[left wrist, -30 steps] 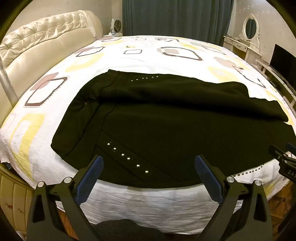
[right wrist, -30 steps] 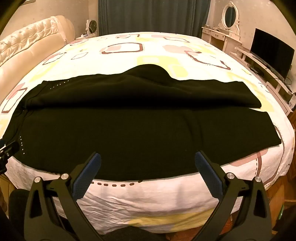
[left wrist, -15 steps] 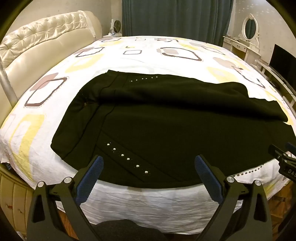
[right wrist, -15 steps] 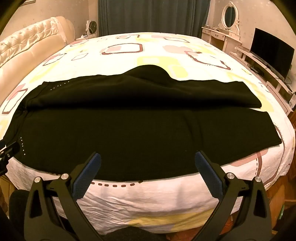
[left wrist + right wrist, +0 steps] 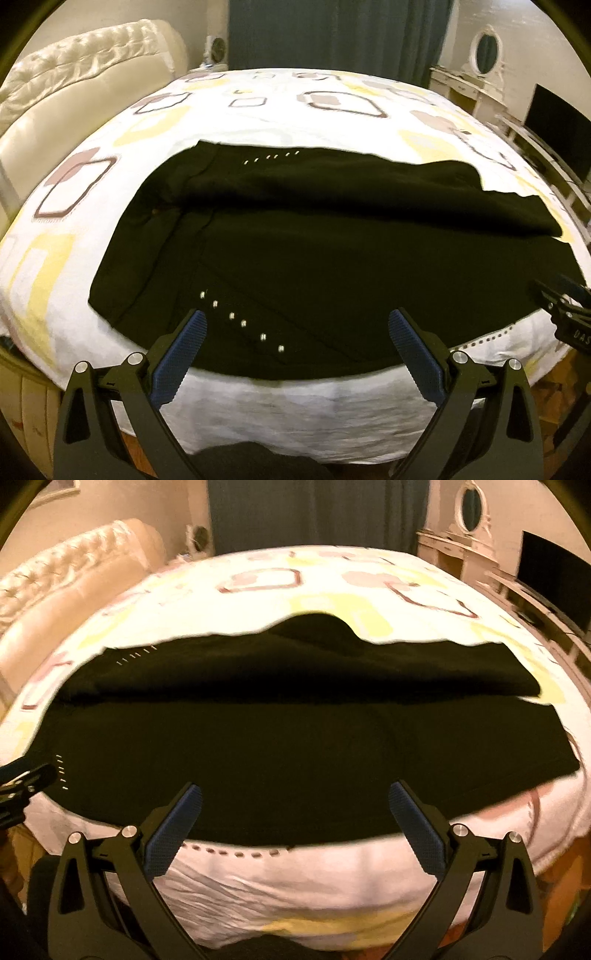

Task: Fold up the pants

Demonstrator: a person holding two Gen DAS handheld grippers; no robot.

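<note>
Black pants (image 5: 314, 240) lie flat across the bed, waist to the left, legs running right, the far leg overlapping the near one. Small metal studs (image 5: 240, 321) line the near hip. My left gripper (image 5: 295, 325) is open and empty, hovering at the near hem by the waist end. My right gripper (image 5: 295, 801) is open and empty, hovering at the near edge of the pants (image 5: 295, 738) around mid-leg. Each gripper shows at the edge of the other's view: the right one (image 5: 565, 306), the left one (image 5: 22, 782).
The bed (image 5: 332, 398) has a white sheet with yellow and brown squares. A tufted cream headboard (image 5: 74, 88) stands at the left. A dresser with an oval mirror (image 5: 487, 51) and a dark TV (image 5: 554, 576) stand at the right. Dark curtains hang behind.
Both grippers have moved slightly forward toward the near edge of the pants; the right wrist view is now blurred. The pants have not moved.
</note>
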